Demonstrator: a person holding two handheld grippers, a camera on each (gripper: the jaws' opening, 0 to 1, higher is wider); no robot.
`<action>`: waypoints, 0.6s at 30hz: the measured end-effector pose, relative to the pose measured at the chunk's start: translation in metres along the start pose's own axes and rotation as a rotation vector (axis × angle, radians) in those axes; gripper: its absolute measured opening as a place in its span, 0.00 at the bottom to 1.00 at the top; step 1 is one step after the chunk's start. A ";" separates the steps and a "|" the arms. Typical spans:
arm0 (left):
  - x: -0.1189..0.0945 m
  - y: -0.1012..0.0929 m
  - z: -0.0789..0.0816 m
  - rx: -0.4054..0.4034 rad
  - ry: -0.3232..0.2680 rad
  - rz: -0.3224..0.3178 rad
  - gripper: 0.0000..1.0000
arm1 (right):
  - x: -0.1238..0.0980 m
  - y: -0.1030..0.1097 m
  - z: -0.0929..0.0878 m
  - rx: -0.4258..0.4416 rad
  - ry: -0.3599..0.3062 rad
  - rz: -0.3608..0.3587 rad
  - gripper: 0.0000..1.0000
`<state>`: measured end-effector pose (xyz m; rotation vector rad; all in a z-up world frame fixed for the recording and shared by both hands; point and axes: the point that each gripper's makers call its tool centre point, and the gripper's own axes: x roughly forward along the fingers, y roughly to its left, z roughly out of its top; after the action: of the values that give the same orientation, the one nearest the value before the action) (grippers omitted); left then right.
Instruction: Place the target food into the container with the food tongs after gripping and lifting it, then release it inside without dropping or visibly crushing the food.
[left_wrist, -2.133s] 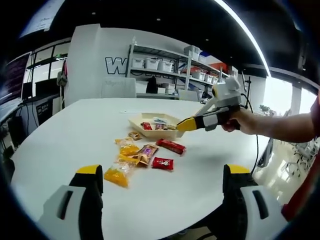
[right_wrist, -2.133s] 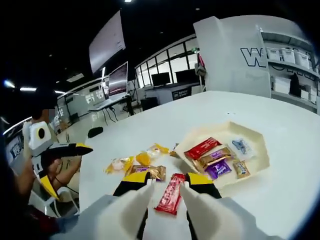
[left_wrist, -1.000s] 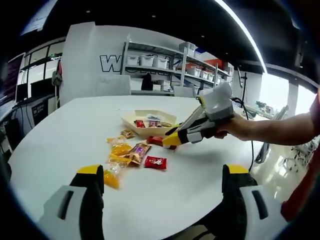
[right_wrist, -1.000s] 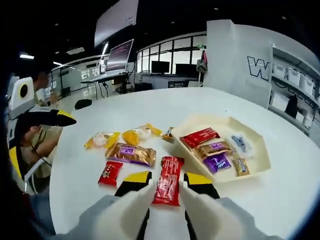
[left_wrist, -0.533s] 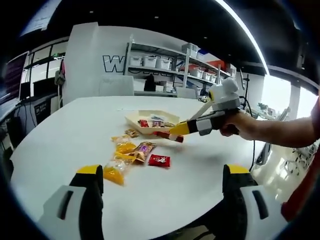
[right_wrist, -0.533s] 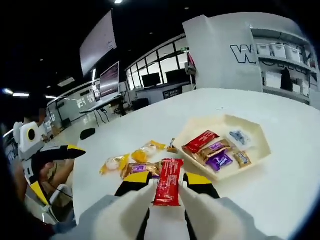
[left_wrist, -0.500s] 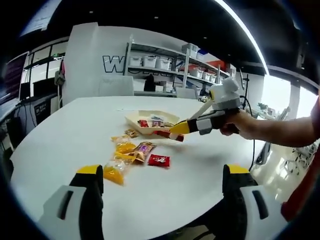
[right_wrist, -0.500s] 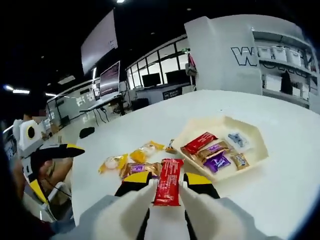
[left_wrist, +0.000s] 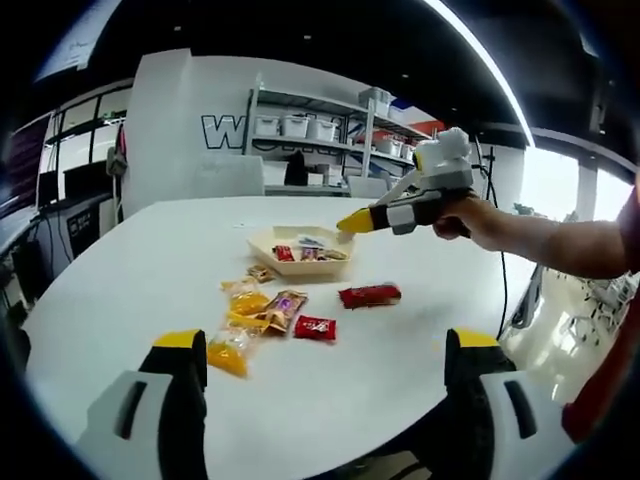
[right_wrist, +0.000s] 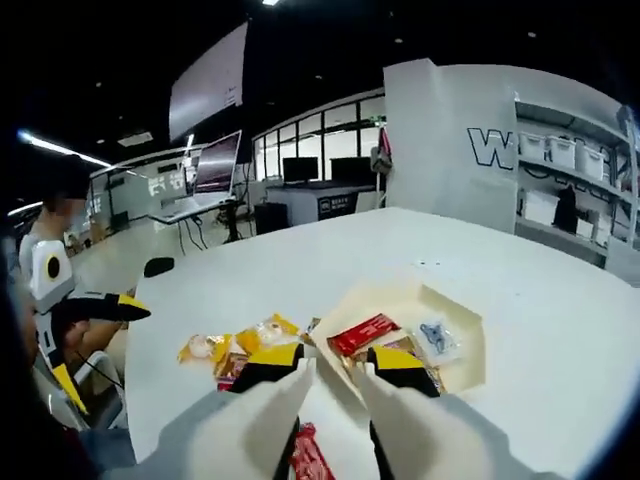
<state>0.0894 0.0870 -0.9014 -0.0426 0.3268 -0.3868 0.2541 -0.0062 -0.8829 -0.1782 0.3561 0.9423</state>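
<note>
In the left gripper view my left claw (left_wrist: 325, 375) sits low over the near edge of the white table (left_wrist: 140, 270), its two yellow-tipped jaws far apart with nothing between them. Past them lies a loose cluster of snack packets: an orange one (left_wrist: 230, 353) nearest me, a yellow one (left_wrist: 247, 300) behind it, a brown-and-purple bar (left_wrist: 284, 306) beside that, a small square red packet (left_wrist: 315, 327), and a tiny brown sweet (left_wrist: 263, 273) just short of the tray. The long red bar (left_wrist: 369, 294) lies flat on the table by itself, to the right of that cluster and outside the cream tray (left_wrist: 268, 250), which holds several small wrapped pieces I cannot count from here. My right claw (left_wrist: 350, 221) hangs in the air above the tray's right side, held by a hand (left_wrist: 470, 215), its yellow tip empty. Shelves with white bins (left_wrist: 300, 127) stand against the far wall. In the right gripper view my right claw (right_wrist: 332, 366) points down at the tray (right_wrist: 455, 345), jaws a narrow gap apart and gripping nothing. One end of the red bar (right_wrist: 307, 459) shows low between the jaws, on the table beneath them. Inside the tray I can pick out a red packet (right_wrist: 361, 334) and a clear-wrapped bluish one (right_wrist: 433, 336); other pieces are hidden behind my jaws. Left of the tray lie two yellowish packets (right_wrist: 228, 342). My left claw (right_wrist: 95, 320) shows at the far left edge, with monitors (right_wrist: 218, 160) and desks beyond the table.
</note>
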 end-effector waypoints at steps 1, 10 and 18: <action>-0.001 0.000 0.001 0.000 -0.004 0.001 0.97 | 0.001 0.001 -0.004 -0.003 0.007 0.006 0.19; -0.005 0.003 -0.004 0.000 0.007 0.006 0.97 | -0.008 0.026 -0.034 0.096 0.062 0.161 0.22; -0.003 0.000 -0.003 -0.010 0.000 -0.003 0.97 | -0.023 0.030 -0.059 0.064 0.103 0.217 0.24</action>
<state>0.0855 0.0879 -0.9037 -0.0531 0.3290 -0.3884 0.2043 -0.0244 -0.9288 -0.1311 0.5073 1.1363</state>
